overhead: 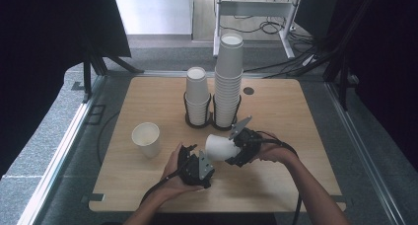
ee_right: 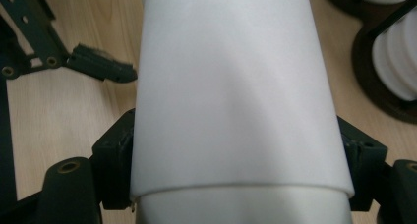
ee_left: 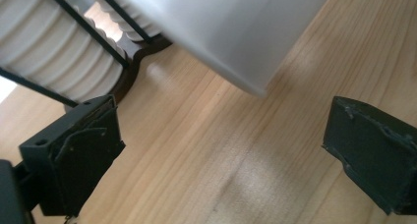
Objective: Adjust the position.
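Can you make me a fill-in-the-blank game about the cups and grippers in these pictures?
1. The right gripper is shut on a white paper ____.
2. The left gripper has its jaws ____ with nothing between them.
3. The black wire holder at the back of the table carries ____ stacks of cups.
4. The single upright cup stands on the person's ____ side of the table.

Missing words: cup; open; two; left

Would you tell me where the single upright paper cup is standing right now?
In the high view, the upright paper cup stands alone on the table's left half, left of the left gripper and in front-left of the cup holder.
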Motion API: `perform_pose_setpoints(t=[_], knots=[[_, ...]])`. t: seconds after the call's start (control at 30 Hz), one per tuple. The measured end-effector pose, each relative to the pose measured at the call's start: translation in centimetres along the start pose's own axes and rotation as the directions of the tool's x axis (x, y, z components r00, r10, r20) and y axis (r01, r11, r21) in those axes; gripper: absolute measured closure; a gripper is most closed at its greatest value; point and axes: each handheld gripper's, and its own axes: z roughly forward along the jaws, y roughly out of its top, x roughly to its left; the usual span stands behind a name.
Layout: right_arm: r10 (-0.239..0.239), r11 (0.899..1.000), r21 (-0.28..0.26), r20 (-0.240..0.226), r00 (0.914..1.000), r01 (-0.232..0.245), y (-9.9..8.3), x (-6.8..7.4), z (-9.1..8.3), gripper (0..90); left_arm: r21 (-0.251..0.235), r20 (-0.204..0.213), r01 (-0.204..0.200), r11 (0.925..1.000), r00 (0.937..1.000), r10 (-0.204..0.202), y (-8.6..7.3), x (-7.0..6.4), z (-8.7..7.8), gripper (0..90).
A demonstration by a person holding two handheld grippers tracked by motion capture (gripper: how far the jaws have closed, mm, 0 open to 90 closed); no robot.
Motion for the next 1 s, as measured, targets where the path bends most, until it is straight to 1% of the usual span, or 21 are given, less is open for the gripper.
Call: perform_pose_setpoints(t=[0.07, 0.13, 0.2, 0.27, 0.3, 0.33, 0.4, 0.47, 0.53, 0.57, 0.6, 0.73, 0.8, 0.87, 0.9, 0.97, 1.0], knots=[[0.027, 0.999, -0.039, 0.000, 0.9996, -0.027, -0.2, 0.1, -0.1, 22.5, -0.008, 0.021, 0.047, 0.9988, 0.9987, -0.047, -0.2, 0.4, -0.1, 2.1], [0.038, 0.997, -0.068, 0.017, 0.9991, -0.037, -0.4, 0.2, -0.1, 22.5, -0.007, 0.027, 0.082, 0.9966, 0.9963, -0.082, -0.3, 0.7, -0.1, 2.7], [0.060, 0.994, -0.096, 0.014, 0.9981, -0.059, -0.6, 0.3, 0.0, 22.5, -0.008, 0.032, 0.113, 0.9936, 0.9932, -0.112, -0.5, 1.0, 0.0, 3.3], [0.077, 0.990, -0.123, 0.030, 0.9966, -0.073, -0.8, 0.3, 0.2, 22.5, -0.008, 0.030, 0.131, 0.9913, 0.9909, -0.131, -0.7, 1.3, 0.0, 3.7], [0.094, 0.986, -0.137, 0.026, 0.9952, -0.089, -0.9, 0.2, 0.3, 22.4, -0.005, 0.029, 0.137, 0.9906, 0.9902, -0.137, -0.7, 1.4, 0.0, 3.9], [0.102, 0.984, -0.149, 0.029, 0.9943, -0.097, -1.0, 0.3, 0.4, 22.4, -0.007, 0.028, 0.148, 0.9890, 0.9886, -0.148, -0.8, 1.5, 0.1, 4.0], [0.118, 0.980, -0.169, 0.041, 0.9922, -0.109, -1.2, 0.4, 0.6, 22.4, -0.008, 0.031, 0.175, 0.9846, 0.9842, -0.174, -0.9, 1.8, 0.1, 4.5], [0.138, 0.973, -0.196, 0.050, 0.9892, -0.126, -1.4, 0.5, 0.7, 22.4, -0.019, 0.035, 0.214, 0.9767, 0.9765, -0.213, -1.0, 1.9, 0.2, 5.0], [0.157, 0.964, -0.230, 0.075, 0.9847, -0.136, -1.6, 0.8, 0.7, 22.4, -0.026, 0.039, 0.248, 0.9683, 0.9681, -0.247, -1.2, 1.9, 0.2, 5.3], [0.168, 0.957, -0.252, 0.072, 0.9831, -0.145, -1.8, 1.0, 0.6, 22.5, -0.024, 0.044, 0.256, 0.9663, 0.9659, -0.255, -1.3, 2.0, 0.2, 5.7], [0.176, 0.951, -0.271, 0.074, 0.9816, -0.150, -2.0, 1.3, 0.6, 22.5, -0.022, 0.042, 0.259, 0.9656, 0.9652, -0.258, -1.4, 2.0, 0.2, 5.8], [0.202, 0.934, -0.320, 0.098, 0.9745, -0.161, -2.6, 2.1, 0.5, 22.4, -0.031, 0.039, 0.293, 0.9557, 0.9558, -0.291, -1.8, 2.2, 0.0, 7.5], [0.232, 0.922, -0.344, 0.117, 0.9657, -0.180, -2.8, 2.3, 0.6, 22.4, -0.032, 0.038, 0.303, 0.9525, 0.9527, -0.302, -1.9, 2.3, -0.1, 8.6], [0.258, 0.905, -0.373, 0.103, 0.9607, -0.203, -3.1, 2.4, 0.8, 22.4, -0.032, 0.040, 0.309, 0.9505, 0.9506, -0.308, -1.9, 2.4, -0.2, 8.7], [0.265, 0.899, -0.385, 0.100, 0.9590, -0.209, -3.2, 2.5, 1.0, 22.4, -0.034, 0.041, 0.312, 0.9494, 0.9496, -0.311, -1.9, 2.4, -0.3, 8.7], [0.276, 0.891, -0.403, 0.114, 0.9544, -0.210, -3.4, 2.8, 1.2, 22.4, -0.036, 0.043, 0.317, 0.9477, 0.9479, -0.315, -1.9, 2.4, -0.4, 8.7], [0.280, 0.886, -0.412, 0.112, 0.9534, -0.212, -3.5, 2.9, 1.2, 22.5, -0.037, 0.041, 0.321, 0.9465, 0.9468, -0.319, -2.0, 2.4, -0.4, 8.7]])
